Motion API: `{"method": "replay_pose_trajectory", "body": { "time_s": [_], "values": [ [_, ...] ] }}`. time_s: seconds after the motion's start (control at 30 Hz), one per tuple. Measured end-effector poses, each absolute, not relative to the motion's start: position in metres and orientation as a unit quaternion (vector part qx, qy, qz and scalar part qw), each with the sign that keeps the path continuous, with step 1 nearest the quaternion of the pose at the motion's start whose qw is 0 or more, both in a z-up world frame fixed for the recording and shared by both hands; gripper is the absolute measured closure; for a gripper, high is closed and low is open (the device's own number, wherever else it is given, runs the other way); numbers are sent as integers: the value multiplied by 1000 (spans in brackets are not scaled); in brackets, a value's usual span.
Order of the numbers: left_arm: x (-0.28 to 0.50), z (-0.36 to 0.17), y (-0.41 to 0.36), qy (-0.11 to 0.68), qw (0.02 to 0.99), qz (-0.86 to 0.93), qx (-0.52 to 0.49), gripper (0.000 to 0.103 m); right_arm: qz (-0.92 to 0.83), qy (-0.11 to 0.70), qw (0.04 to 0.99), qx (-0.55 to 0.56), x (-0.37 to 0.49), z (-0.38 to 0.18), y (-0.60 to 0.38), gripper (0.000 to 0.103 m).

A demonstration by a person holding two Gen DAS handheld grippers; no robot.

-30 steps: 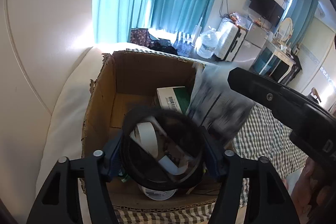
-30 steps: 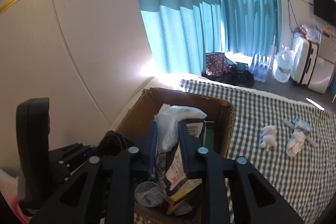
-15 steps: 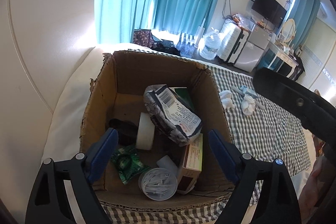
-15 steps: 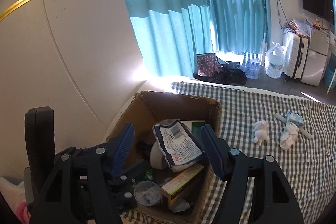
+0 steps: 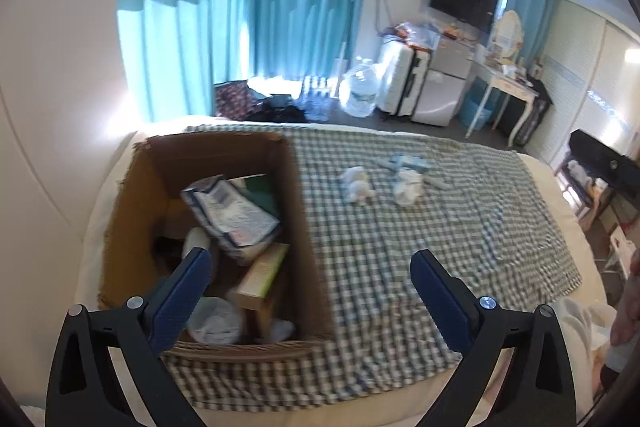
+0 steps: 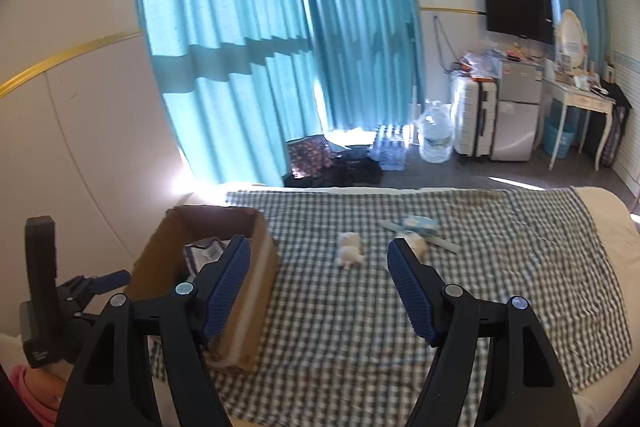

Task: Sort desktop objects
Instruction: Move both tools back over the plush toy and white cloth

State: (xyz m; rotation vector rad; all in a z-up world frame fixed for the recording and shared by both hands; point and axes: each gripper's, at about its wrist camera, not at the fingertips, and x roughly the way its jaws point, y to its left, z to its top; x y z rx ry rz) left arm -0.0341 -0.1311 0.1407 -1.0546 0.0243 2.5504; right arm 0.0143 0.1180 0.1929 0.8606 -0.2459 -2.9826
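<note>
An open cardboard box (image 5: 305,227) stands on the left of a checked cloth (image 5: 400,267). In it lie a printed snack bag (image 5: 232,215), a small carton (image 5: 264,271) and a round clear tub (image 5: 216,319). Two crumpled white tissues (image 5: 356,185) (image 5: 408,187) and a blue-white packet (image 5: 408,161) lie on the cloth right of the box. My left gripper (image 5: 310,259) hovers over the box's right wall, jaws opening, nothing between them. My right gripper (image 6: 317,245) is above the cloth, short of one tissue (image 6: 350,251), jaws opening and empty. The other tissue (image 6: 418,245) is partly hidden by its right finger.
The cloth covers a cream bed (image 6: 608,219) against a pale padded wall (image 6: 80,147). Beyond its far edge are teal curtains (image 6: 280,47), bags, a water jug (image 6: 436,139) and a suitcase (image 6: 476,119). A hand (image 5: 628,307) shows at the right edge.
The left gripper let a black ring fall into the box and the right let go of the snack bag there. Both have opened, risen and swung right towards the cloth.
</note>
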Motion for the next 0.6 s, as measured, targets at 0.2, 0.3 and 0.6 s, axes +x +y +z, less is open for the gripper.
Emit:
{"method": "replay_pose_trajectory", "body": {
  "time_s": [0.2, 0.3, 0.6],
  "values": [
    [-12, 152, -80, 34, 198, 907, -370, 0, -958, -90, 4, 271, 47, 196, 165, 18],
    [-14, 146, -59, 32, 190, 904, -382, 0, -960, -88, 0, 265, 59, 194, 184, 13],
    [-45, 92, -16, -10, 165, 883, -439, 0, -957, -125, 0, 261, 37, 151, 253, 11]
  ]
}}
